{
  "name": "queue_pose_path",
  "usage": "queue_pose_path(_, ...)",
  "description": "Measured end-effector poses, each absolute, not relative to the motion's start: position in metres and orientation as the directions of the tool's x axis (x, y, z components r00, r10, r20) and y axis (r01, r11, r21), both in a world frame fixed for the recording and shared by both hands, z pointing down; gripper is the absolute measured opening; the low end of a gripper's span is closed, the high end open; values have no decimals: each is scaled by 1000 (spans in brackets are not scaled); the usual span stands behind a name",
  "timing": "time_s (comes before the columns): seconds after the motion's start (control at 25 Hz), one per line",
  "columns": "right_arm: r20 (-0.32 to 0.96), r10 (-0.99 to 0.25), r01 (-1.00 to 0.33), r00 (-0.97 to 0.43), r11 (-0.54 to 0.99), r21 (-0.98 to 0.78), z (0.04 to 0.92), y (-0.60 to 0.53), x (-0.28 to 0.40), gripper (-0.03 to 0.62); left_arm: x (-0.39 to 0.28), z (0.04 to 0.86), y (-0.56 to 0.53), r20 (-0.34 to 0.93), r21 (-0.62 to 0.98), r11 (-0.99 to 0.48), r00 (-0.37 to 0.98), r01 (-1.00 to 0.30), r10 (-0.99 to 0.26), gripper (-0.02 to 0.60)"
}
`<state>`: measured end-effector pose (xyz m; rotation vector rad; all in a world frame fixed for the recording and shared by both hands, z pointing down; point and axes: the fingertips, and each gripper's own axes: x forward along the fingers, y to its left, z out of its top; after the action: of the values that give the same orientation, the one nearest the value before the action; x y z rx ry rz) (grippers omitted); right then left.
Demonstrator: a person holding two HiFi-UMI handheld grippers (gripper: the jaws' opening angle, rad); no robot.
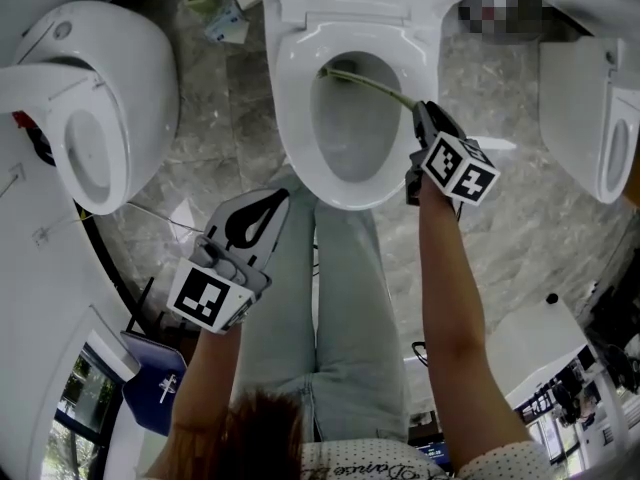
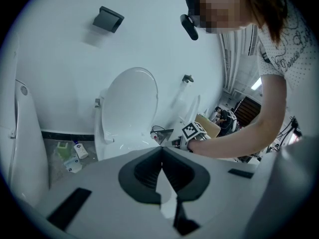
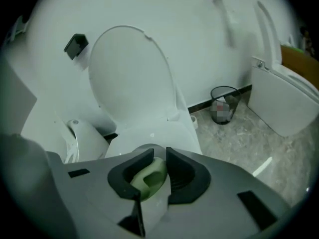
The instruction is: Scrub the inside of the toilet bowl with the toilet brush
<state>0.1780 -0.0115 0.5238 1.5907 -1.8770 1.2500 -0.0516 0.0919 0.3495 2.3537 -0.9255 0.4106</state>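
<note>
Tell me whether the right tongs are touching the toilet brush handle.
Touching: the right gripper view shows the right tongs clamped on the green brush handle.

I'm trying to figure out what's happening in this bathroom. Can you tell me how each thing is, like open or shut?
White oval lid of the middle toilet: raised, upright.
Slim green toilet brush handle: gripped, reaching into the white toilet bowl.
Right claw: shut on the brush handle.
Left claw: shut, empty.
Dark round waste bin: open top, no lid.
</note>
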Motion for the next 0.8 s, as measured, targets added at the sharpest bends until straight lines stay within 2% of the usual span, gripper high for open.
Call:
queue_pose_path(0.4, 760, -642, -712, -106, -484, -508, 544, 30, 223, 86, -49, 350, 94, 472, 423, -588, 721, -690, -507, 3)
queue_pose_path(0.64, 776, -631, -595, -11, -620, -512, 549, 55, 240, 86, -50, 349, 92, 461, 403, -606, 724, -686, -513, 3)
queue_pose_path(0.8, 771, -636, -600, -10, -613, -514, 550, 57, 241, 86, -48, 348, 92, 454, 407, -611, 731, -679, -510, 3)
